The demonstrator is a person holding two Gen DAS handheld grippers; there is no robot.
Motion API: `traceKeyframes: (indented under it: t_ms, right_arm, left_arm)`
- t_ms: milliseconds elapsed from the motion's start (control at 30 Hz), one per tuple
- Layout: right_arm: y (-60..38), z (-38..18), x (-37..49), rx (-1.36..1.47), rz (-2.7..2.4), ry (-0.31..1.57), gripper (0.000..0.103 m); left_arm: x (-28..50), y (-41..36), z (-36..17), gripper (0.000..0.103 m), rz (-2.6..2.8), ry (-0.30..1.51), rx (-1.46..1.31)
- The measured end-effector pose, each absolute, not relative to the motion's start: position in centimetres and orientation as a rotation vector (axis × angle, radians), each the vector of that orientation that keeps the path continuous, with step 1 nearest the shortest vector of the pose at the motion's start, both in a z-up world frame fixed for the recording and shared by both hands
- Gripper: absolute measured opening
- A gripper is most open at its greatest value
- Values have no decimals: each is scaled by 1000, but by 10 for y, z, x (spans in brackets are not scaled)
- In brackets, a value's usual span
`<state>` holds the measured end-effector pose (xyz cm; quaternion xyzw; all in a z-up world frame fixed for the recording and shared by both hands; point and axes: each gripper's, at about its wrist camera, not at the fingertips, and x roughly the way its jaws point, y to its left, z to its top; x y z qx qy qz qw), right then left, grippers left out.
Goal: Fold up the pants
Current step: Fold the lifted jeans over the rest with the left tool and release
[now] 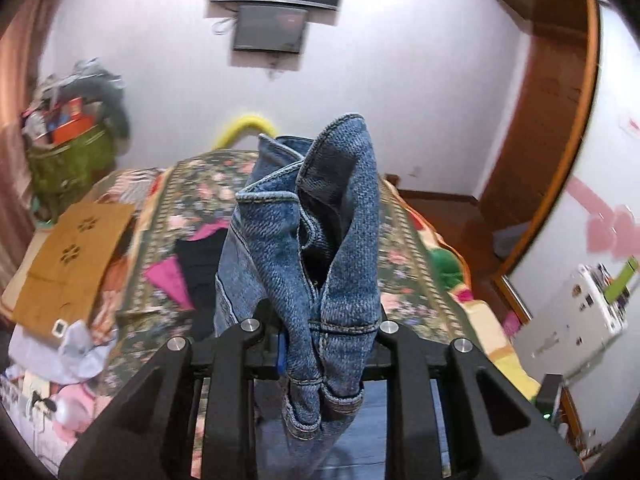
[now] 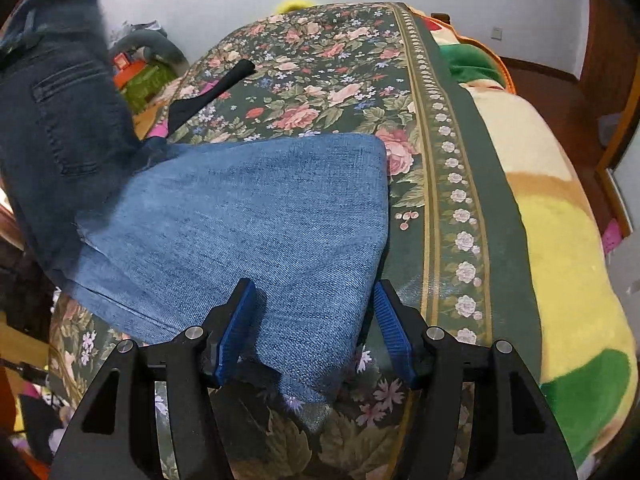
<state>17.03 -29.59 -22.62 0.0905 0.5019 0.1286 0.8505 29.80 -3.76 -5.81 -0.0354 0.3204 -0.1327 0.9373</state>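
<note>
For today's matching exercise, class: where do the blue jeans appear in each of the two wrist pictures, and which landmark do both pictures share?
Left wrist view: the jeans fill the centre, bunched and standing up from the left hand-held gripper, which is shut on them.
Right wrist view: the jeans spread across the left and centre, one end lifted at upper left; the right hand-held gripper is open over their lower edge.
Shared landmark: the flowered bedspread.

The faded blue denim pants (image 2: 248,216) show tan stitching along the seams, and their lifted upper part looks darker navy. They lie on a dark green bedspread (image 2: 320,80) patterned with pink roses and a border of small white flowers. Beside it lies a yellow, green and cream plush blanket (image 2: 560,240).
</note>
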Motion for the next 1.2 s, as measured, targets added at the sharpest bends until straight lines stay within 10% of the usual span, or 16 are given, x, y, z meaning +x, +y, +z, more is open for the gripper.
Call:
traceKeyframes:
  t_ms: [700,800,867,1200]
  right_arm:
    - [-321,-211,145,266,286,997,57]
    - [-324,-208,139,270,281,991,57]
    - [-324,-207,136,268,278,992,57]
    - [-322,-210,120,260,280,1016,57]
  left_arm:
    - [278,-216,-174,24,-567,998,168]
    - [267,-223,-179,39,-584,1024,192]
    - [267,-221,-181,68,-621,1057,150]
    - [262,-192,-156,78,-562,979,120]
